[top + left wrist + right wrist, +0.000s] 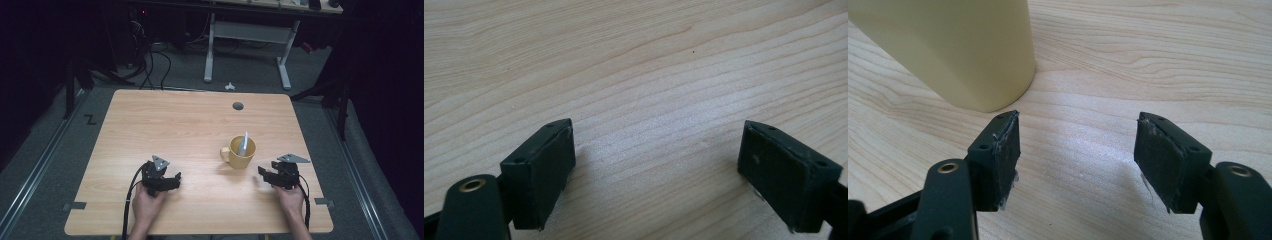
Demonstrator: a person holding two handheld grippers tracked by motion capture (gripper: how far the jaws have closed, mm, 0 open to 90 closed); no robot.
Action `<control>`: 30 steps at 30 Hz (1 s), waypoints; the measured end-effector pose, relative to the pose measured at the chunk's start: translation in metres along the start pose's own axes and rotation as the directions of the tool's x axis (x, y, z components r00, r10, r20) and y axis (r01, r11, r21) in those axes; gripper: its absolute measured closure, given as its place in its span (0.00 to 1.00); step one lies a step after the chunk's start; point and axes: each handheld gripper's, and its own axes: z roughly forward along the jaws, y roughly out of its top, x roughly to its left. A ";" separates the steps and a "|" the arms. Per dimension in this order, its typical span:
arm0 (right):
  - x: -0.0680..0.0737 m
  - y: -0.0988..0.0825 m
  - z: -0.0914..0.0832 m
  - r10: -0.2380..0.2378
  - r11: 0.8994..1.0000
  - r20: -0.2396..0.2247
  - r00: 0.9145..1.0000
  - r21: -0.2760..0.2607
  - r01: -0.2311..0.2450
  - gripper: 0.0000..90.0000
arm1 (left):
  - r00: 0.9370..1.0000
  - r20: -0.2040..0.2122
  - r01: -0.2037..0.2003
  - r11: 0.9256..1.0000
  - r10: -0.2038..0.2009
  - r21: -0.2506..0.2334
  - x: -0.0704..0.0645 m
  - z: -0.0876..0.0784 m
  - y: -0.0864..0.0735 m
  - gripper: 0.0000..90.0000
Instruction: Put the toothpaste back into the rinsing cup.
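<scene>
- No brand, label or printed word can be read on the mug, on either claw or on the desk; a dark Z-shaped mark (90, 119) lies on the floor at 9 o'clock from the desk.
- One yellow mug (241, 152) stands upright on the one wooden desk (165, 125), right of centre, its handle pointing to 9 o'clock.
- One pale, slim thing (244, 142) leans inside the mug; what it is cannot be told.
- Two claws are on the desk, one in each hand.
- The left claw (172, 182) is at 8 o'clock from the mug, well apart from it, released, with bare wood between its jaws.
- The right claw (263, 175) is at 4 o'clock from the mug, near it, released and grasping nothing.
- One round dark hole (238, 106) sits in the desk at 12 o'clock from the mug.
</scene>
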 end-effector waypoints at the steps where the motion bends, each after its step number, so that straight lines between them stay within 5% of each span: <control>1: 0.000 -0.001 0.000 0.002 1.000 -0.002 1.000 0.000 -0.002 0.39 | 1.000 0.000 0.000 1.000 0.000 0.000 0.000 0.000 0.000 0.17; 12: -0.004 -0.011 0.007 0.020 1.000 0.002 1.000 0.015 -0.020 0.40 | 1.000 0.000 0.000 1.000 0.000 -0.001 0.000 0.000 0.000 0.17; 30: 0.000 -0.012 0.009 -0.036 0.999 0.045 0.998 0.008 0.036 0.40 | 1.000 0.000 0.000 1.000 0.000 0.000 0.000 0.000 0.000 0.17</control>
